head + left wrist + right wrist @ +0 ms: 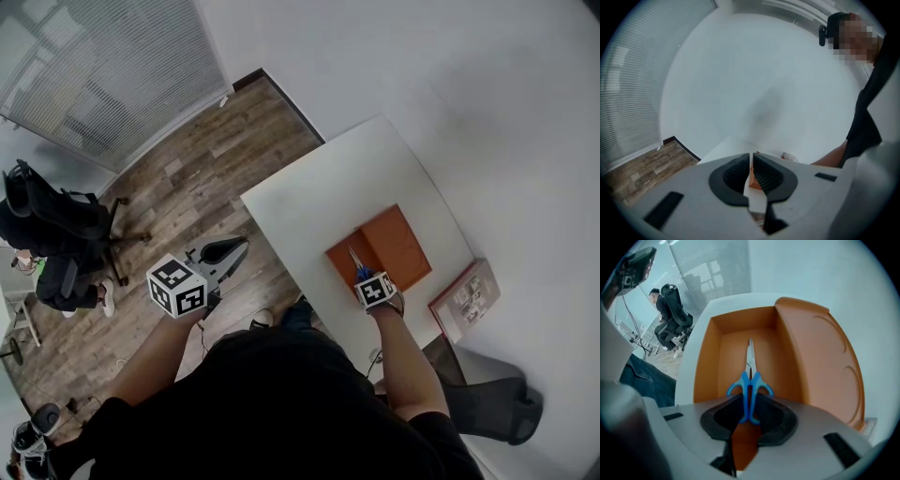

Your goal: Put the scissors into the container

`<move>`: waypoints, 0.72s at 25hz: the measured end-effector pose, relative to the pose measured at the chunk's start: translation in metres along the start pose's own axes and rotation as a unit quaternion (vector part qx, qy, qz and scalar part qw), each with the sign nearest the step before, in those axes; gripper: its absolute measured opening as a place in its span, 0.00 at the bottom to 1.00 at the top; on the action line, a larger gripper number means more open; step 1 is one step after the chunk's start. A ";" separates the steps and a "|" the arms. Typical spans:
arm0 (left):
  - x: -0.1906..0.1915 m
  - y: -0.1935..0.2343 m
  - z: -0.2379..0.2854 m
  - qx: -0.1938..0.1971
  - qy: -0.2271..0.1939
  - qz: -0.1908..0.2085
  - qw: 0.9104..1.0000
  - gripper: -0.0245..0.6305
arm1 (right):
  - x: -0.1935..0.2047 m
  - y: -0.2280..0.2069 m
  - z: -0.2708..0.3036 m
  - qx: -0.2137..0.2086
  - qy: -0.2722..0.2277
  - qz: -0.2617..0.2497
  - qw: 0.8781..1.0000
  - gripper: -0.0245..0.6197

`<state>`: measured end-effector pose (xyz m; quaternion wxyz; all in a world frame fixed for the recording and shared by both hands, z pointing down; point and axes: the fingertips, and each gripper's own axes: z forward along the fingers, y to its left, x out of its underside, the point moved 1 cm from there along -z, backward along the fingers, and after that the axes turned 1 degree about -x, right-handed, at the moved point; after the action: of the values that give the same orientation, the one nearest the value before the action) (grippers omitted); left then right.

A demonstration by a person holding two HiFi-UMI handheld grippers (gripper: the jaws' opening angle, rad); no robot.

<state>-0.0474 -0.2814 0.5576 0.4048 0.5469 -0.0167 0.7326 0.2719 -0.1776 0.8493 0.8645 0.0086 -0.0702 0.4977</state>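
A: Orange container point(705, 366) sits open on the white counter point(309, 202), lid point(820, 362) folded out beside it. The right gripper point(749, 405) has its fingers clamped on the scissors point(750, 387) by the blue handles, blades pointing along the tray. Contact with the floor of the tray is unclear.

B: Left gripper point(752, 174)?

A: Off the counter, fingers nearly touching, holding nothing.

B: Advice: lower until the blades lie flat and centred between the walls, then part the fingers.

Grippers, two: left gripper point(752, 163) and right gripper point(749, 412); scissors point(749, 380), one blue-handled pair; orange container point(707, 363), one, with one lid point(820, 362); white table point(309, 202), one; booklet point(466, 300), one, near right; black office chair point(58, 220), one, far left.
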 end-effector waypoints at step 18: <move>-0.001 -0.001 -0.008 0.014 -0.011 -0.007 1.000 0.08 | -0.013 -0.003 -0.030 0.012 -0.048 0.015 0.999 0.21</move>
<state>-0.0537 -0.2777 0.5530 0.4023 0.5605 -0.0069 0.7238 0.2714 -0.1878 0.8178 0.8525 0.0416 -0.1063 0.5101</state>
